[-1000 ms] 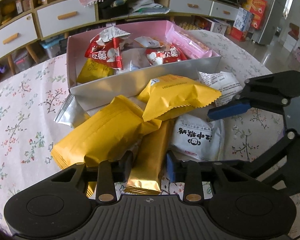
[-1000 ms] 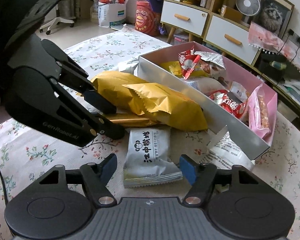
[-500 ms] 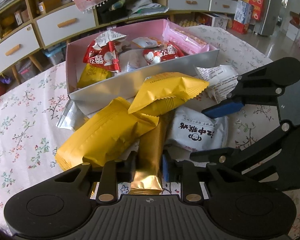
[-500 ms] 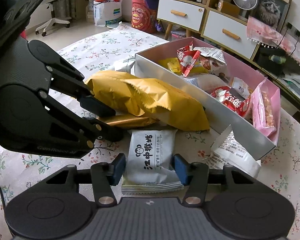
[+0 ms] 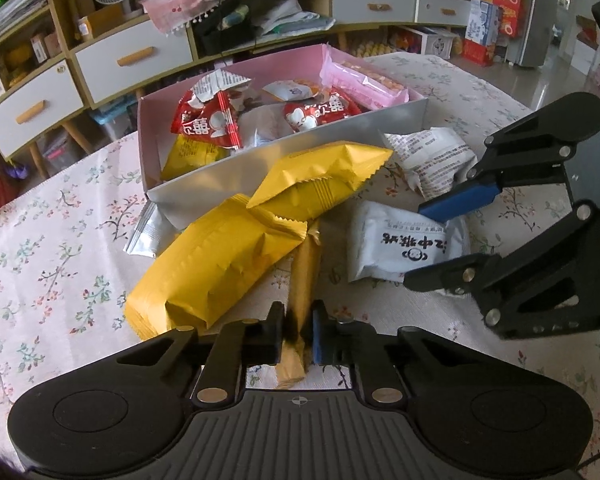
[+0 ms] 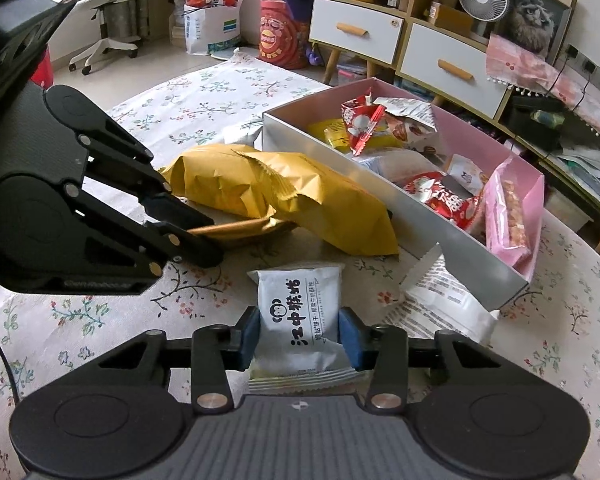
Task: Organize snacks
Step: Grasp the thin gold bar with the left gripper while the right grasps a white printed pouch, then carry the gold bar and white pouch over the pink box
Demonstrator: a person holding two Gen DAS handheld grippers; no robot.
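My left gripper (image 5: pixel 296 330) is shut on a thin gold snack bar (image 5: pixel 302 280) that lies on the table beside two big yellow packets (image 5: pixel 220 264). My right gripper (image 6: pixel 300 334) is shut on a white monkey-logo snack packet (image 6: pixel 300 312); it also shows in the left wrist view (image 5: pixel 404 246). The pink box (image 6: pixel 380 176) with a silver front wall holds several red, yellow and pink snacks. In the right wrist view the left gripper (image 6: pixel 198 236) holds the gold bar (image 6: pixel 236 228).
Another white packet (image 6: pixel 444 304) lies by the box's near corner. A silver packet (image 5: pixel 148 232) lies left of the box. The floral tablecloth (image 5: pixel 52 248) covers the table. Drawers and shelves stand behind.
Both grippers have closed: the left on the gold bar, the right on the white packet. The views have drawn back a little.
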